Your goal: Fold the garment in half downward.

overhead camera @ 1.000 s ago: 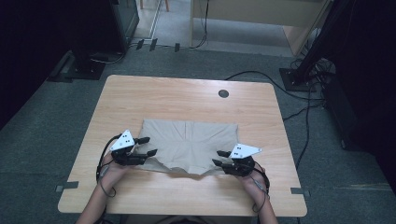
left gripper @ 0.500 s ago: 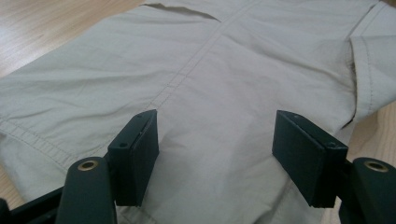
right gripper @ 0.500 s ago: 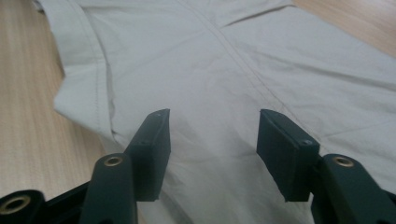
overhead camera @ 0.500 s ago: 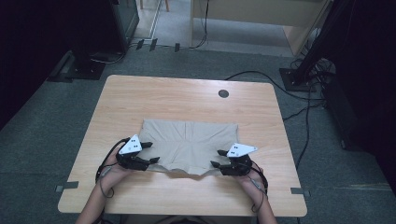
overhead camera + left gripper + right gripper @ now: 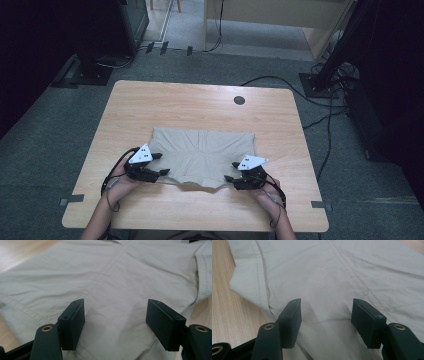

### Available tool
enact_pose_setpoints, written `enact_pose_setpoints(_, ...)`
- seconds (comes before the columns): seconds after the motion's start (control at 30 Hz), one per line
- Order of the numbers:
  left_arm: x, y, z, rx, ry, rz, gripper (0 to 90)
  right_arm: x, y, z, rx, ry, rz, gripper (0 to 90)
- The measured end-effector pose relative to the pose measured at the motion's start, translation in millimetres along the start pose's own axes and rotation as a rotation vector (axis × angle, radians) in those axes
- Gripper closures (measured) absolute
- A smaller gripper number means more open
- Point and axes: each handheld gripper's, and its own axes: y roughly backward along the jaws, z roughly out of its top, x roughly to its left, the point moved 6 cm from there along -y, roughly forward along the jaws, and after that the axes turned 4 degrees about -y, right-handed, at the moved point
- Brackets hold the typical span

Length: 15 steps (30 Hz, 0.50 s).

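A beige cotton garment with stitched seams, probably a pair of shorts, lies flat on the light wooden tabletop, a little nearer to the front edge than to the far edge and about midway between the left and right edges. The left claw is at the garment's front left part, and the right claw at its front right part. In the left gripper view the left claw has its jaws spread wide over the cloth, with nothing pinched between them. In the right gripper view the right claw is spread in the same way above the fabric, close to a hemmed corner.

I judge that the next step is to pinch the near edge on both sides and fold or lift it. Several things could go wrong. If the jaws close while they hover above the flat cloth, they may catch no fabric at all, or take only the upper layer, so the lower layer stays behind and the fold becomes untidy. If one claw pinches farther from the hem than the other, the garment may rise unevenly and wrinkle along the seam. Pressing down too hard could also push the thin cloth along the smooth tabletop toward the far edge instead of gripping it.
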Motion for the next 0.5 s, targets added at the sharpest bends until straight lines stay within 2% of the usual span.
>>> enact_pose_setpoints(0.1,2.4,2.8,2.3,-0.035,0.029,-0.001,31.8,-0.5,2.8,3.7,-0.032,-0.018,0.001,39.7)
enact_pose_setpoints(0.2,5.3,4.2,3.1,-0.050,0.054,-0.001,31.7,-0.9,4.0,7.5,-0.063,-0.051,0.004,39.0)
enact_pose_setpoints(0.33,9.6,4.5,3.4,-0.059,0.072,0.017,31.7,-0.2,1.2,10.2,-0.068,-0.085,-0.005,37.8)
enact_pose_setpoints(0.5,12.5,5.4,3.4,-0.067,0.084,0.018,31.6,3.9,-3.7,13.2,-0.066,-0.104,-0.016,34.3)
